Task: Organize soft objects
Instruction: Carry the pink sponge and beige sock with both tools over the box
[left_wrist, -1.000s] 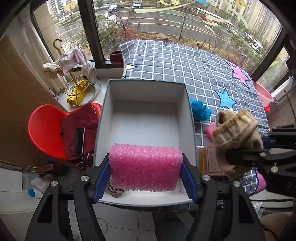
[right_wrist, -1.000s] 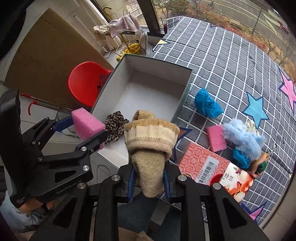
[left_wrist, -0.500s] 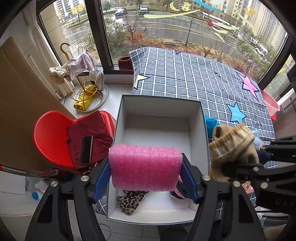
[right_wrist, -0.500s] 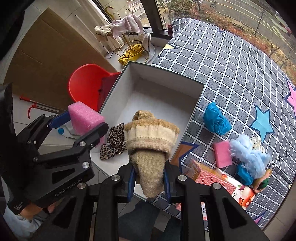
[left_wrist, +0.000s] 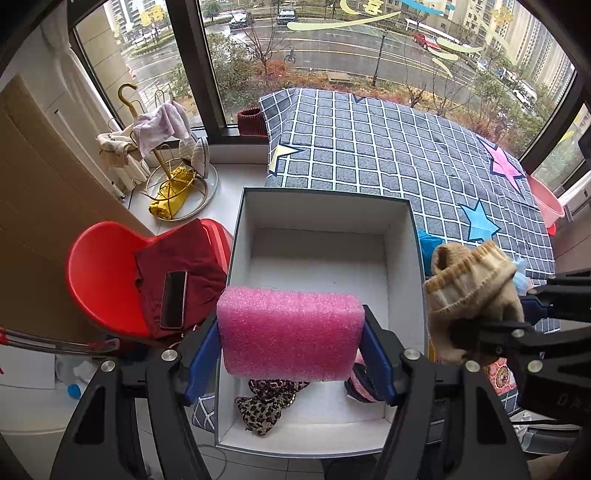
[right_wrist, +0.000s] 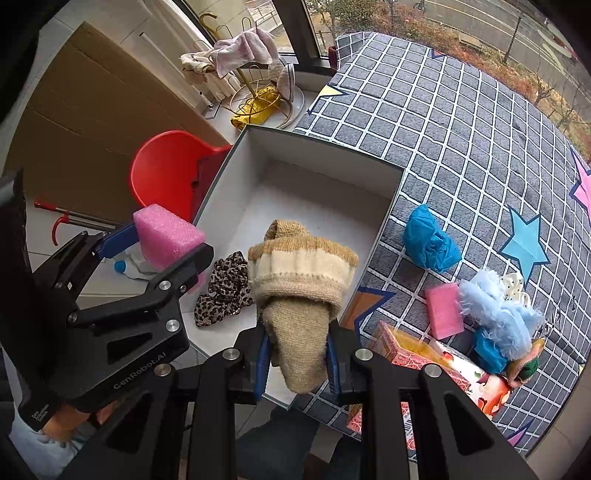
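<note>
hovering two soft loads above the white box

left gripper (left_wrist: 291, 341) clamps pink foam block (left_wrist: 290, 333), long axis three-to-nine, directly over white box (left_wrist: 325, 208). right gripper (right_wrist: 297, 356) pinches beige sock (right_wrist: 300, 295), hanging toward twelve over the box's near right corner.

A phone (left_wrist: 173, 299) lies on the red chair (left_wrist: 99, 273).

The white box (left_wrist: 325, 206) is bare across its far half, only a leopard-print scrunchie (left_wrist: 267, 404) and a pink-striped item (left_wrist: 356, 376) lie along its near edge, while the red chair (left_wrist: 99, 280) crowds its left wall.
</note>
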